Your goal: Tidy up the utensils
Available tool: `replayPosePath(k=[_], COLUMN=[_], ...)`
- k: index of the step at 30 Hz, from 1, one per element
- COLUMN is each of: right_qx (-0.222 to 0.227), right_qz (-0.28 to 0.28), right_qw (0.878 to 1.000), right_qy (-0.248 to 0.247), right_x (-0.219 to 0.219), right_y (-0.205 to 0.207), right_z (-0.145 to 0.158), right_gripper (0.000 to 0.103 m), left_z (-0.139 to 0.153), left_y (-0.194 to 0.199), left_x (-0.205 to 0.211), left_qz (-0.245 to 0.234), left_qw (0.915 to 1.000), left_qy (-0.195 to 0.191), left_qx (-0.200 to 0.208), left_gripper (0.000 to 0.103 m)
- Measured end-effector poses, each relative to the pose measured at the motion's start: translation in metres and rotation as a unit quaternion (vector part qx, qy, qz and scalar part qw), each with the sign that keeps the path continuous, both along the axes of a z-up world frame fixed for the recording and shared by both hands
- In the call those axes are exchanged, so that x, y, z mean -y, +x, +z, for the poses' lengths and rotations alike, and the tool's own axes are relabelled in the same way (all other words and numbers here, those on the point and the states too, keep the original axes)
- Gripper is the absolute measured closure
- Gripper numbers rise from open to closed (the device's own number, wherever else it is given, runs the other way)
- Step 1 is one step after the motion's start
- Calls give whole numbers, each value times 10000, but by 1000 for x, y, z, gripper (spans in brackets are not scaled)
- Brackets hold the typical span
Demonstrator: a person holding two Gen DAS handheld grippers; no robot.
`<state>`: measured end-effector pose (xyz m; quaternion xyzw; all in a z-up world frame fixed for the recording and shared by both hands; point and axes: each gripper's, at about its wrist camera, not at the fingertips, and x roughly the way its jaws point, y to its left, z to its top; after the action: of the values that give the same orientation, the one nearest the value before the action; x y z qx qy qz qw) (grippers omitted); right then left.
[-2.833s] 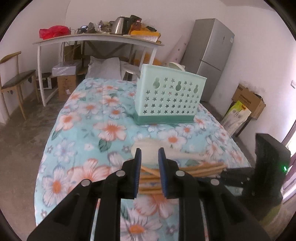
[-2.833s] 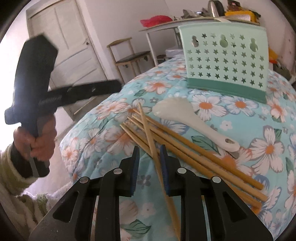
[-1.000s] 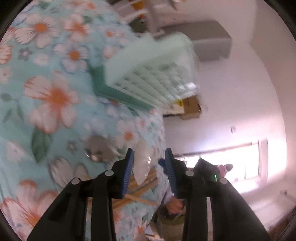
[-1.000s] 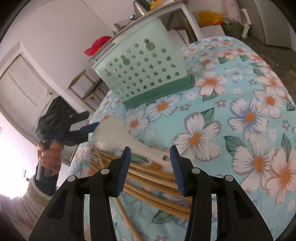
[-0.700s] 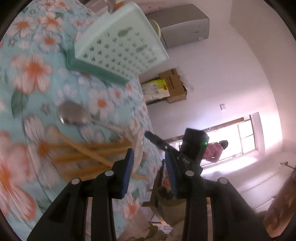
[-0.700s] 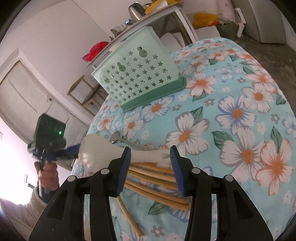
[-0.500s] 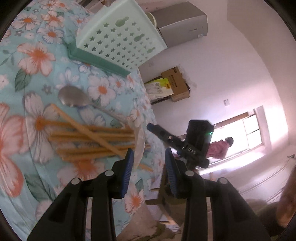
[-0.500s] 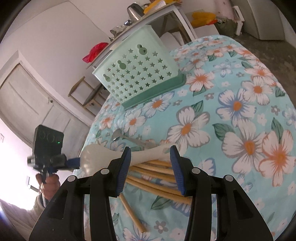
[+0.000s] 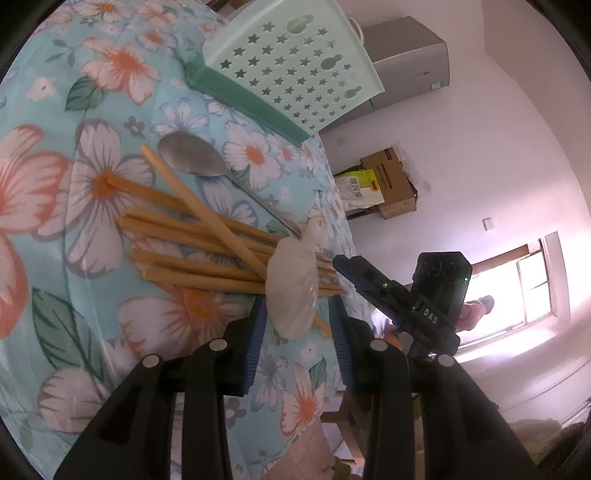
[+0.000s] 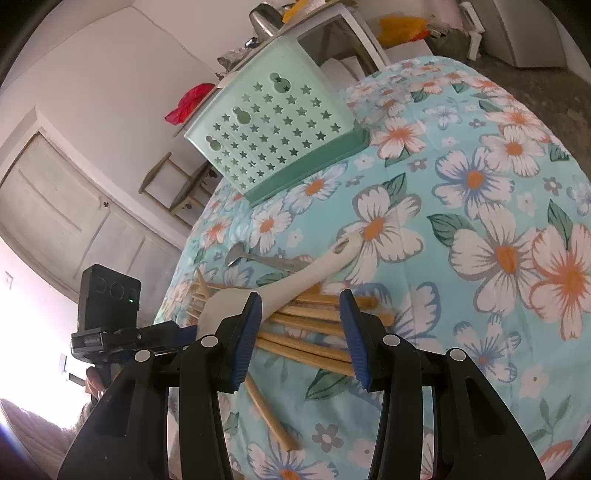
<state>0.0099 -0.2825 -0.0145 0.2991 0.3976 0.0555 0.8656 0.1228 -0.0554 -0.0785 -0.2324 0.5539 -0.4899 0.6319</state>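
Observation:
A white rice paddle [image 9: 293, 284] lies across a pile of wooden chopsticks [image 9: 192, 240] on the floral tablecloth [image 9: 74, 184]. Its broad head sits between the spread fingers of my left gripper [image 9: 295, 314], which is open around it. A metal spoon [image 9: 192, 157] lies beside the chopsticks, toward the mint green star-holed basket [image 9: 295, 62]. In the right wrist view the paddle [image 10: 295, 280] runs from the left gripper [image 10: 192, 332] up to the right. My right gripper [image 10: 299, 314] is open and empty, just above the chopsticks [image 10: 310, 328], near the paddle's handle.
The basket [image 10: 273, 129] stands on a darker green tray at the far side of the table. A grey fridge [image 9: 406, 62] and cardboard boxes [image 9: 388, 184] stand beyond the table edge. A cluttered side table [image 10: 332, 22] and a wooden chair [image 10: 173, 184] are behind.
The left gripper has swung round and down to the table, with the paddle head still between its open fingers. The paddle now rests on the chopsticks. The right gripper stays open over the pile.

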Motion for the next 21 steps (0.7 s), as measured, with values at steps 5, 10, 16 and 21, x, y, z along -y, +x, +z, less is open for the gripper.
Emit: replayPosePath(k=[5, 10, 16, 21], right_qx=[17, 50, 115, 140], right_qz=[-100, -213, -351, -406], right_qw=[9999, 9996, 9989, 9986], right_qy=[104, 160, 282, 304], right_x=[3, 4, 8, 12], right_y=[-2, -6, -12, -16], right_z=[-3, -4, -6, -5], right_gripper=[60, 60, 61, 61], left_z=[-3, -3, -2, 17], left_y=[-4, -8, -8, -11], left_x=[-2, -9, -13, -20], left_qz=[286, 621, 757, 763], left_qw=[9996, 9980, 9965, 9952], left_qy=[9, -45, -249, -594], left_qx=[-61, -70, -252, -134], left_gripper=[70, 72, 99, 101])
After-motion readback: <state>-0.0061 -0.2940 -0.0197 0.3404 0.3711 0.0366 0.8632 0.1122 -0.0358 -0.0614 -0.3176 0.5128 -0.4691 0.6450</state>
